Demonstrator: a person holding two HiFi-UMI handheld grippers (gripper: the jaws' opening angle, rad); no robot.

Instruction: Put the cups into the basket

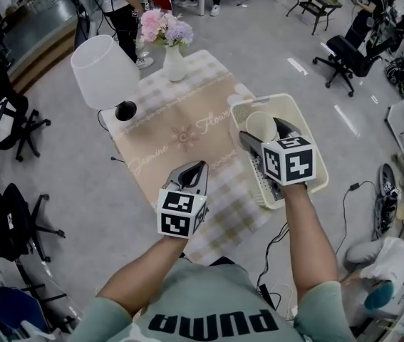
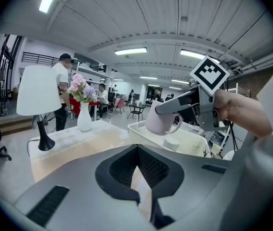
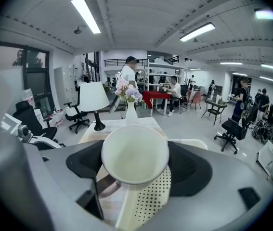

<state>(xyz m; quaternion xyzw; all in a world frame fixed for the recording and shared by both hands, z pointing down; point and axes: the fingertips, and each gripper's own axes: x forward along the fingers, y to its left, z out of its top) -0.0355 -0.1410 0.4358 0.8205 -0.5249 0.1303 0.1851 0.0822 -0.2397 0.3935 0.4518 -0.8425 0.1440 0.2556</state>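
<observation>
**Cup held over the basket**

The right gripper is clamped on a pale cup, with the cup's mouth toward its camera and the handle low at the left, directly above the basket. A second cup lies inside the basket. The left gripper, left of the basket over the tabletop, is closed on nothing. The cup looks like glazed ceramic: stiff, smooth, likely slippery and breakable (best pinched across the wall or by the handle, then set down gently). The cloth reads "Jasmine" and "Flower"; the shirt reads "PUMA".
</observation>
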